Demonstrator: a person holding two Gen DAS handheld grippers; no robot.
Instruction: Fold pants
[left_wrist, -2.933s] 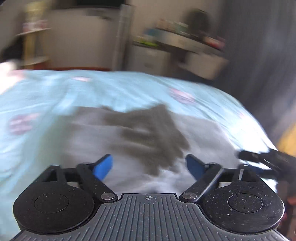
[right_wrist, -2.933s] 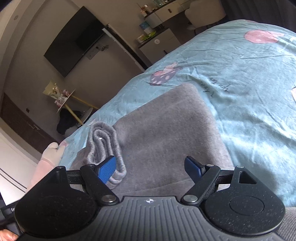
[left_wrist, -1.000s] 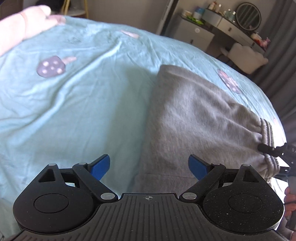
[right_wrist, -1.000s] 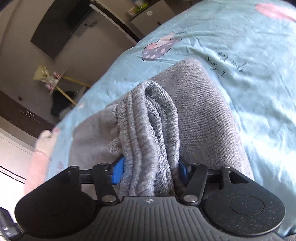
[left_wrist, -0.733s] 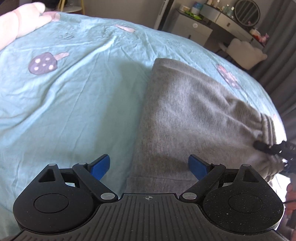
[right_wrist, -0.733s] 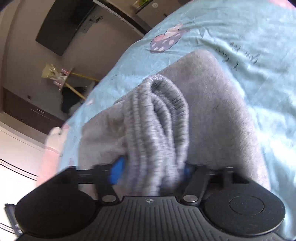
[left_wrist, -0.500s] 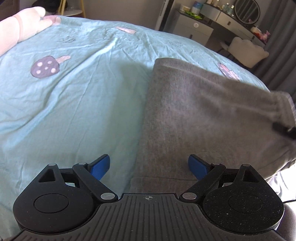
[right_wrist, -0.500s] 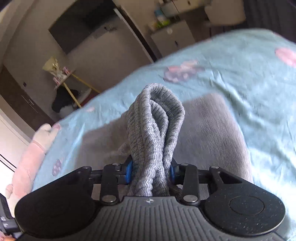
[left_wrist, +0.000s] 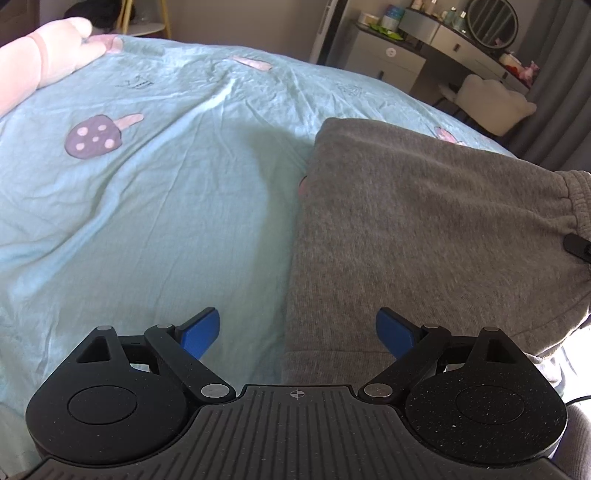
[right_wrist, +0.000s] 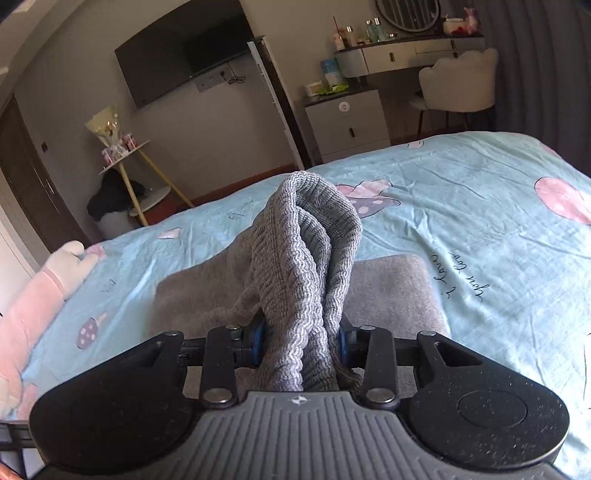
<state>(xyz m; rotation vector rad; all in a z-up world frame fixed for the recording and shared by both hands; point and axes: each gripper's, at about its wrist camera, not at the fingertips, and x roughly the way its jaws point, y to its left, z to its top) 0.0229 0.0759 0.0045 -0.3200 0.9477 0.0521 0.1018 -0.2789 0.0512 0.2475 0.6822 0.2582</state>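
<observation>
Clamping item: right gripper (right_wrist: 301, 345), blue pads pressed together on the bunched ribbed cuffs (right_wrist: 306, 266) of the grey pants (left_wrist: 424, 229), which stand up between its jaws. Left gripper (left_wrist: 297, 332): jaws wide apart, nothing between them, hovering over the pants' near left edge. Pants: folded, lying on the light blue bedsheet (left_wrist: 155, 206); cuff end raised at the right. Beyond: pink plush toy (right_wrist: 40, 295), white drawer cabinet (right_wrist: 349, 123), wall-mounted television (right_wrist: 184, 55).

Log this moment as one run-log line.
right claw: shut on ribbed waistband, raised | left claw: open, over grey pants | bedsheet: under pants
</observation>
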